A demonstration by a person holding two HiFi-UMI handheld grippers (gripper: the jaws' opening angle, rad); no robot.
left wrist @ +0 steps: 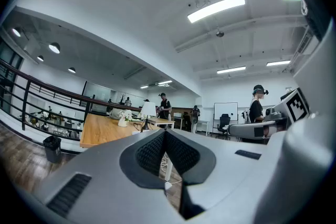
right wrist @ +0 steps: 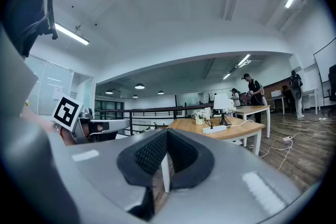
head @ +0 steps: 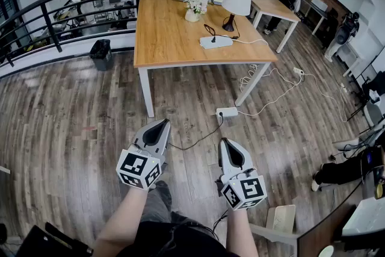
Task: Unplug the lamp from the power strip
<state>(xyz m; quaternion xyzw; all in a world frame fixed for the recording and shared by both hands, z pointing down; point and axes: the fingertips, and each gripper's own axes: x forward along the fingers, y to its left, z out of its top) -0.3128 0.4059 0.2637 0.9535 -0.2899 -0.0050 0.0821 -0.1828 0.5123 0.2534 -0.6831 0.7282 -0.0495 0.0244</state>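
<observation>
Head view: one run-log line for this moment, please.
left gripper: shut, empty | right gripper: shut, empty | lamp: on table, not reached

Bright, even indoor light falls from ceiling strip lights [left wrist: 216, 9], which glare to pure white in both gripper views. Shadows beneath the wooden surface [head: 180, 39] are soft and faint; the shade of the lamp [head: 236, 1] reads as almost featureless white. Wide-angle distortion bends the railing [head: 53, 30] and the boards of the floor [head: 72, 111] toward the edges. The gripper views darken to black at their corners; far detail is small and soft.
</observation>
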